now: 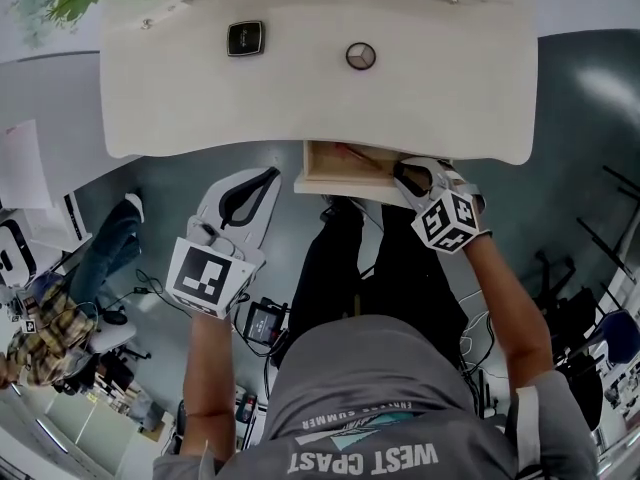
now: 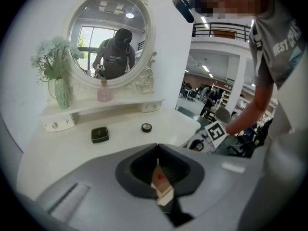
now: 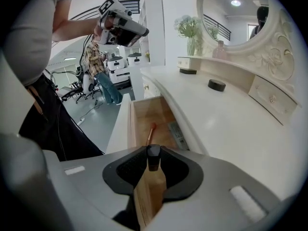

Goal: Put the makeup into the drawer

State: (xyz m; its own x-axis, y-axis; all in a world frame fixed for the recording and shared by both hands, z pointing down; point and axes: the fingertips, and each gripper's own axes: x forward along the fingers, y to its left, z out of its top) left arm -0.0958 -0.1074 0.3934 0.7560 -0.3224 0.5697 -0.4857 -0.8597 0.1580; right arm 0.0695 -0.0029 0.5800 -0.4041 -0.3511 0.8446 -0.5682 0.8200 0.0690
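Observation:
The wooden drawer [image 1: 345, 183] stands pulled out under the white vanity table [image 1: 300, 108]. In the right gripper view the drawer [image 3: 143, 113] holds a thin pink-tipped stick [image 3: 150, 133] and a flat packet [image 3: 177, 134]. My right gripper [image 1: 406, 174] hangs at the drawer's right front corner. It is shut on a small black-capped makeup tube [image 3: 153, 155]. A black square compact [image 1: 245, 38] and a round compact [image 1: 360, 55] lie on the tabletop. My left gripper [image 1: 266, 176] floats left of the drawer, below the table edge, jaws together on nothing that I can make out.
The vanity's back shelf carries an oval mirror [image 2: 109, 38], a vase of pale flowers [image 2: 58, 76] and a pink bottle [image 2: 104, 92]. The person's legs [image 1: 370, 268] stand right under the drawer. Chairs, cables and another person [image 1: 60, 318] fill the floor at left.

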